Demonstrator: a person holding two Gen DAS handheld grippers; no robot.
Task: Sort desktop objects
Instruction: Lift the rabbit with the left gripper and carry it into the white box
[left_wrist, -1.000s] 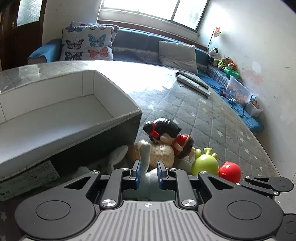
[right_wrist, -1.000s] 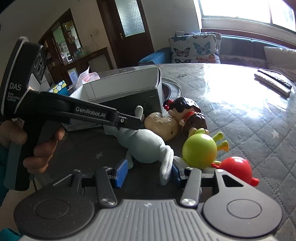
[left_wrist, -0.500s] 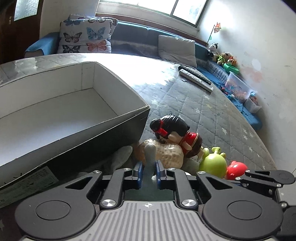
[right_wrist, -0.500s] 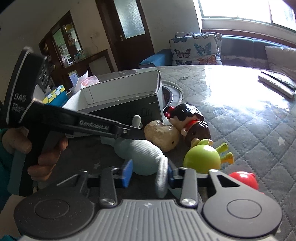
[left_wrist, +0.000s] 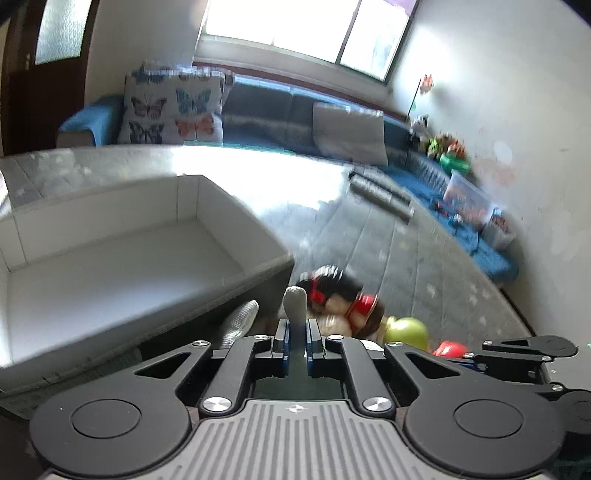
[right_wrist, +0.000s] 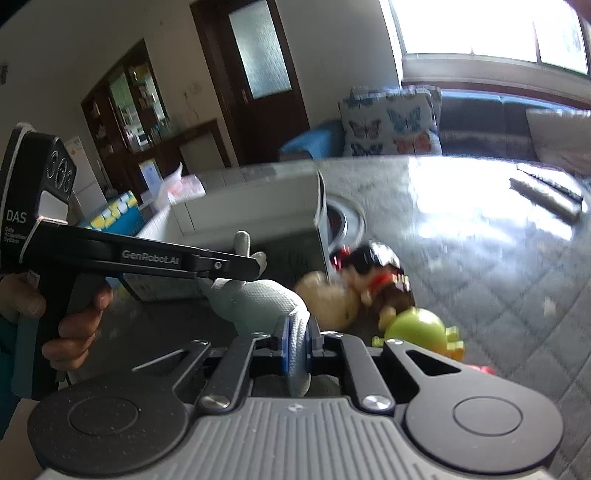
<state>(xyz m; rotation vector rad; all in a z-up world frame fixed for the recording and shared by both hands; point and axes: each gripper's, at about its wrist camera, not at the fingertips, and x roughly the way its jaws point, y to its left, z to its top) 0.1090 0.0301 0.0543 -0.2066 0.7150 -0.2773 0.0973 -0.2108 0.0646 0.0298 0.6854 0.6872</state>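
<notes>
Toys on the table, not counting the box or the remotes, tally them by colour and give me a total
Pale grey: 1, the plush toy, held by both the left gripper and right gripper
Tan: 1, the peanut-shaped toy
Black and red: 1, the doll
Green: 1, the green figure
Red: 1, the red figure
Total: 5

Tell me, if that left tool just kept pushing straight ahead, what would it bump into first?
Probably the doll. The left tool is shut on a limb of the pale plush toy, and the doll lies just beyond, beside the box. Blur makes depth uncertain.
</notes>
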